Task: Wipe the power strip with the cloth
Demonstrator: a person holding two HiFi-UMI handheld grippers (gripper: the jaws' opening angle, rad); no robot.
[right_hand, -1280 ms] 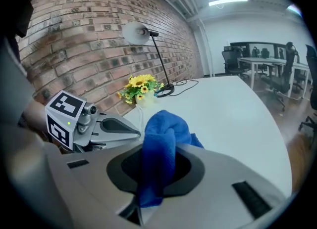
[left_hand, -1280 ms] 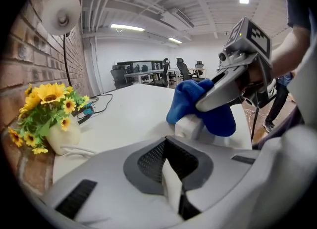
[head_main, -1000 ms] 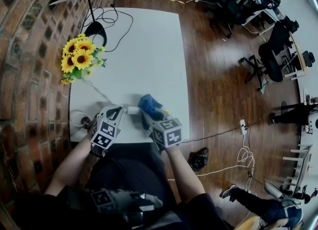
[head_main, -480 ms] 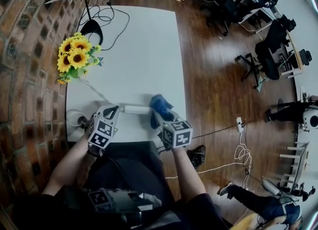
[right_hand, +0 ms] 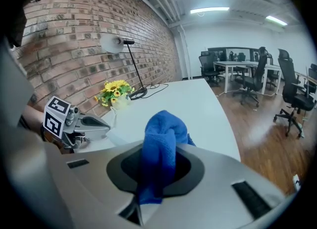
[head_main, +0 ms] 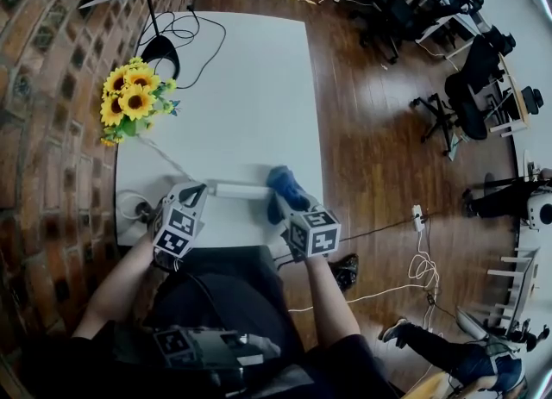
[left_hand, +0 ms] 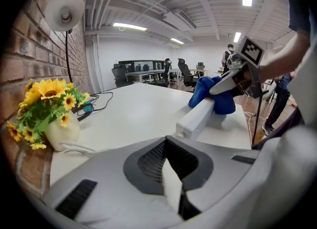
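Your cloth (right_hand: 161, 144) is nubbly woven fabric. The power strip (left_hand: 197, 119) looks like smooth white plastic, the table (head_main: 250, 96) matt, the brick wall (head_main: 43, 87) rough, the floor (head_main: 379, 130) glossy wood.

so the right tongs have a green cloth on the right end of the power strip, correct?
Not green: the cloth is blue, as the right gripper view shows plainly. The rest stands: the right tongs are shut on it, and it sits on the right end of the power strip in the head view.
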